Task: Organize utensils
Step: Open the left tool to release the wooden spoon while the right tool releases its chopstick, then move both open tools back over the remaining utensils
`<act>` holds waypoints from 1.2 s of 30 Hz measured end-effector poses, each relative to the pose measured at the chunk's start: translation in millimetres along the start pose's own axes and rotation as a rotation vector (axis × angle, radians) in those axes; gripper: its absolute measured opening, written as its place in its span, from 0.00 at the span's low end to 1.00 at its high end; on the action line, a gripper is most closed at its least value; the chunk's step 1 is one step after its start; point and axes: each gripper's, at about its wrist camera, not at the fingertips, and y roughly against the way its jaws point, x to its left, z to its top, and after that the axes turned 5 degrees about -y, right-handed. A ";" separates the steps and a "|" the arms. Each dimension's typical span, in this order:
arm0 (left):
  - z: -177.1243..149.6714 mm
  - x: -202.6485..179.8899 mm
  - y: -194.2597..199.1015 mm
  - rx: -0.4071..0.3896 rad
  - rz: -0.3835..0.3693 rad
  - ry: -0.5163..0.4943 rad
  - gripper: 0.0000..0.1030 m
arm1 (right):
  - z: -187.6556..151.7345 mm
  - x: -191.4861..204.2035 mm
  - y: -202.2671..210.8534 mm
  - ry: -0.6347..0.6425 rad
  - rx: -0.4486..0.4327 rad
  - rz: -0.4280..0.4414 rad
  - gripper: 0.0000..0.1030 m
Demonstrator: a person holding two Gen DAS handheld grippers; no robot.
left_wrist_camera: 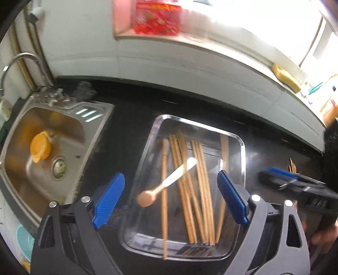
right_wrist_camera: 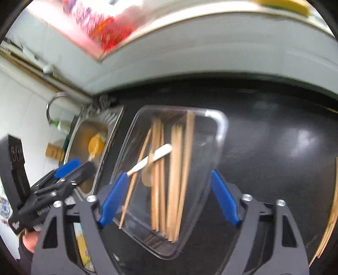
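A clear glass tray [left_wrist_camera: 243, 148] [right_wrist_camera: 221, 127] sits on the black counter and holds several wooden chopsticks [left_wrist_camera: 198, 190] [right_wrist_camera: 175, 169]. A spoon [left_wrist_camera: 169, 182] [right_wrist_camera: 152, 158] with a white handle and a wooden bowl lies blurred across them; I cannot tell whether it is at rest. My left gripper [left_wrist_camera: 170, 176] hovers open above the tray, with no pad touching the spoon. My right gripper [right_wrist_camera: 169, 174] is also open over the tray, with nothing gripped. Each shows in the other's view: the right gripper [left_wrist_camera: 281, 175] on the right, the left gripper [right_wrist_camera: 69, 167] on the left.
A steel sink [left_wrist_camera: 90, 135] with an orange cup [left_wrist_camera: 40, 146] and a faucet [left_wrist_camera: 17, 61] lies left of the tray. More chopsticks [right_wrist_camera: 331, 222] lie on the counter [right_wrist_camera: 274, 148] at the right. A white tiled wall runs behind, with a ledge holding a red packet [left_wrist_camera: 156, 19].
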 end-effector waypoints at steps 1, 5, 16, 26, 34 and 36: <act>-2.1 5.7 4.7 -0.003 0.001 0.016 0.85 | -1.2 -3.9 5.2 0.001 -0.005 -0.009 0.76; -9.5 15.7 10.0 0.002 0.008 0.051 0.85 | -12.1 -17.6 23.3 -0.013 -0.014 -0.011 0.76; -43.8 -34.1 29.4 -0.005 -0.011 -0.002 0.85 | -50.9 -34.2 60.5 -0.011 -0.052 -0.012 0.76; -86.4 -159.2 6.5 0.046 -0.078 -0.132 0.86 | -110.0 -140.8 134.7 -0.093 -0.113 -0.151 0.77; -146.9 -323.1 -40.0 0.074 -0.149 -0.307 0.86 | -162.5 -272.8 208.8 -0.220 -0.113 -0.298 0.77; -162.2 -356.5 -51.3 0.070 -0.146 -0.361 0.86 | -172.5 -296.3 220.7 -0.242 -0.109 -0.314 0.77</act>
